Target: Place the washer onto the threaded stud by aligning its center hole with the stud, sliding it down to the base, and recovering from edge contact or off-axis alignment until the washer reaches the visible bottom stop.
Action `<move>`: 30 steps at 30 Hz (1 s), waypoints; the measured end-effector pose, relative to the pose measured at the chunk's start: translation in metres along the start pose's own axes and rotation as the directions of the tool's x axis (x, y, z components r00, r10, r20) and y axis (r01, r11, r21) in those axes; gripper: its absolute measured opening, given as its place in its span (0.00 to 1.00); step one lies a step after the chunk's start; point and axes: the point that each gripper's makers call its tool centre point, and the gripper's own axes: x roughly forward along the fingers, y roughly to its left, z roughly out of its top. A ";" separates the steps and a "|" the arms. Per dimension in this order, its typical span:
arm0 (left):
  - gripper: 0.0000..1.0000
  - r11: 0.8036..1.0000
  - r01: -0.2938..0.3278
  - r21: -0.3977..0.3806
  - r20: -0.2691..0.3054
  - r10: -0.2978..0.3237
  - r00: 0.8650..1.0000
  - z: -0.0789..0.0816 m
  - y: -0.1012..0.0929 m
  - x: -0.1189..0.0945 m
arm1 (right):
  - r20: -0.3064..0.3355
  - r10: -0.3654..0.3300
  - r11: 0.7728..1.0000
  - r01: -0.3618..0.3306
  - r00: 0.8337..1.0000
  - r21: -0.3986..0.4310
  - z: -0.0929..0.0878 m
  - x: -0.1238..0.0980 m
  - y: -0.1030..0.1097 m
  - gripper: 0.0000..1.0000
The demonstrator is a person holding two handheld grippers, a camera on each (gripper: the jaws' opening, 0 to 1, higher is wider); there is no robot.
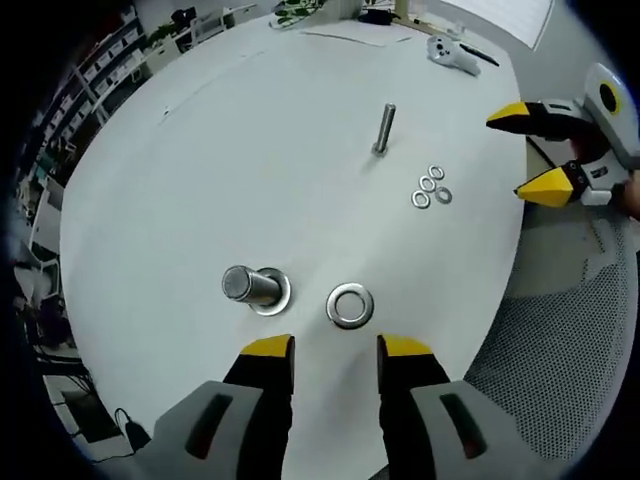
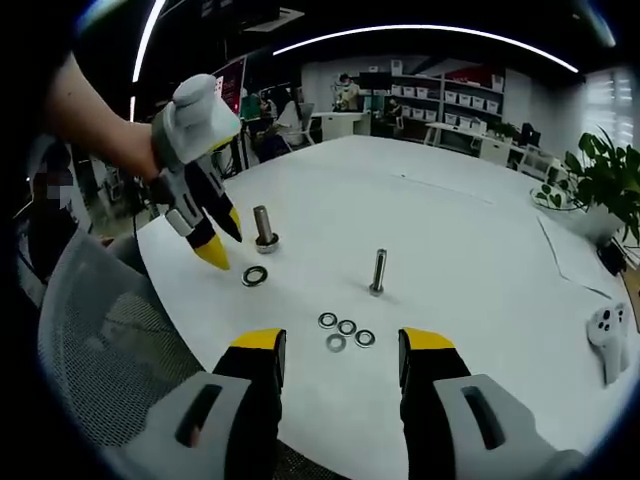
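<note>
While the large washer lies flat on the counter just ahead of the left gripper's spread, empty jaws, beside the threaded stud, pickup comes next: descend and pinch its rim. The right gripper is also spread, empty.

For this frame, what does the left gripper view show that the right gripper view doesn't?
Left gripper view adds: a close, near end-on look down the thick stud.
Right gripper view adds: a plant, ceiling light strips, and the forearm behind the left gripper.
Shared: table, thick stud, large washer, thin stud, four small washers, controller, mesh chair, left gripper and right gripper, both open.
</note>
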 end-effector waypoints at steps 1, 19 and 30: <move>0.31 1.000 -0.003 0.000 0.004 0.003 1.000 0.000 -0.001 0.002 | 0.002 -0.002 1.000 0.002 1.000 0.001 0.000 0.000 -0.001 0.48; 0.30 1.000 0.009 0.013 0.026 -0.009 1.000 0.014 -0.009 0.024 | -0.009 -0.011 1.000 0.011 1.000 -0.002 -0.002 0.000 -0.003 0.48; 0.27 0.999 0.022 0.039 -0.007 -0.022 1.000 0.008 -0.014 0.030 | -0.018 -0.015 1.000 0.015 1.000 -0.002 -0.003 0.000 -0.003 0.48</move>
